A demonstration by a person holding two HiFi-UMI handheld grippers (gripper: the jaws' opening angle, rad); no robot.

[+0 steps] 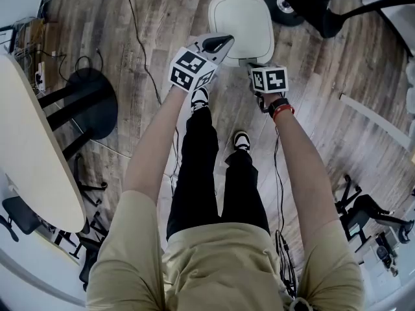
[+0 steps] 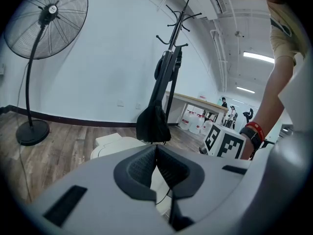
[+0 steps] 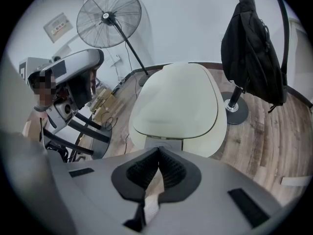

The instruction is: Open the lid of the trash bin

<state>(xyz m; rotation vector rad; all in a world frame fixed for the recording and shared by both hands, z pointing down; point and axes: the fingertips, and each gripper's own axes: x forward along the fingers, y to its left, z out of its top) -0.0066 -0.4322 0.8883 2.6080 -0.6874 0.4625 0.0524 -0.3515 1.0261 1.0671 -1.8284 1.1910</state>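
The white trash bin (image 1: 240,19) stands on the wood floor just ahead of my feet, its rounded lid (image 3: 175,100) down and shut. My left gripper (image 1: 222,42) hovers over the bin's near left edge, jaws shut with nothing between them; in its own view the bin (image 2: 115,144) lies low behind the closed left gripper (image 2: 156,149). My right gripper (image 1: 257,65) sits at the bin's near right corner. In the right gripper view the right gripper (image 3: 158,151) is shut and empty, just short of the grey front tab (image 3: 164,143) under the lid.
A coat stand (image 3: 236,104) with a black bag (image 3: 255,47) is right of the bin. A standing fan (image 3: 108,17) is behind it, its round base (image 1: 91,102) to my left. A pale oval table (image 1: 29,149) is at left. Cables (image 1: 144,50) cross the floor.
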